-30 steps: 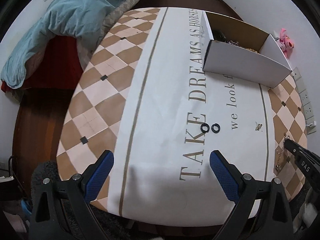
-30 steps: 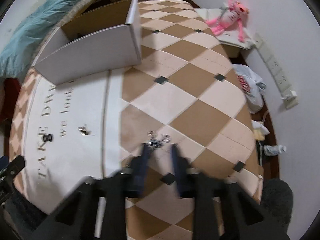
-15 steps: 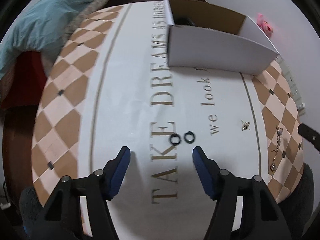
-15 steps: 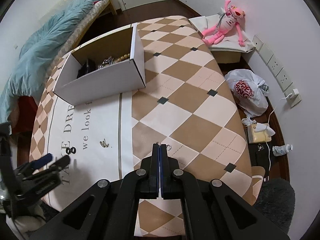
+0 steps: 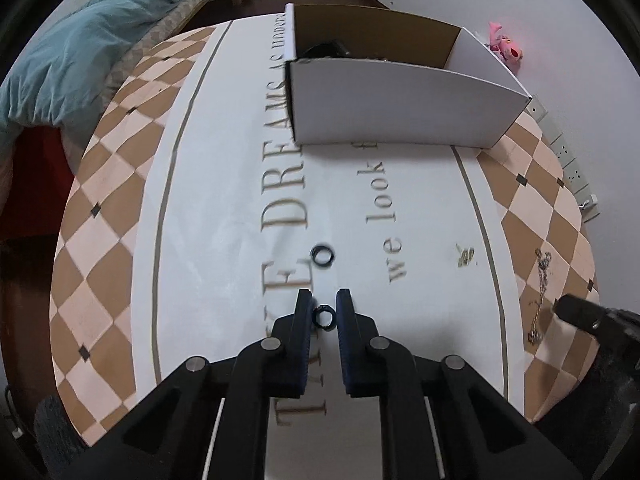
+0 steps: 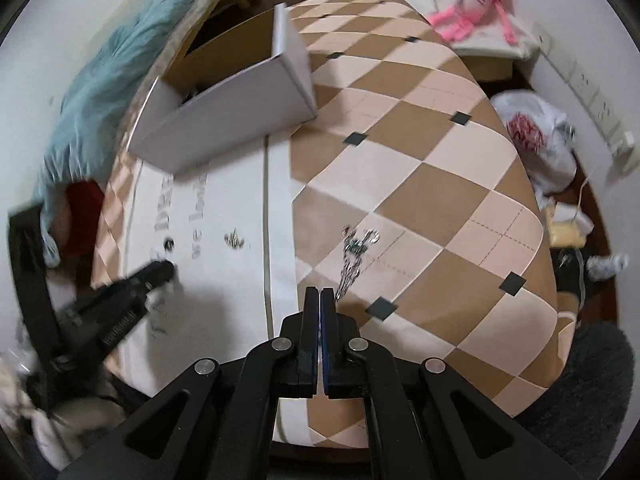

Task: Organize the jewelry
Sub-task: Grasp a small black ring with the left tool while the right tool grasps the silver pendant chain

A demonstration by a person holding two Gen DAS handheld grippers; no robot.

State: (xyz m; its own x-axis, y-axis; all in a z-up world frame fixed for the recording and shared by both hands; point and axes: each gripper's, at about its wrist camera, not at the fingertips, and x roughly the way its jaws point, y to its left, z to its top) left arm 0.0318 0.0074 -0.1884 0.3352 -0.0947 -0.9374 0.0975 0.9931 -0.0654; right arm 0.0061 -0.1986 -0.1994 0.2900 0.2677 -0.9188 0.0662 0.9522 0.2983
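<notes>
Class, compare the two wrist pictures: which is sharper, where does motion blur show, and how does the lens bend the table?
Left wrist view: mostly sharp, black ring crisp between the left gripper fingers, lettering slightly smeared. Right wrist view: motion-blurred, pink plush toy and chain streaked, though the right gripper stays sharp. Both: fisheye lens bows the table edges; dark corners.
</notes>
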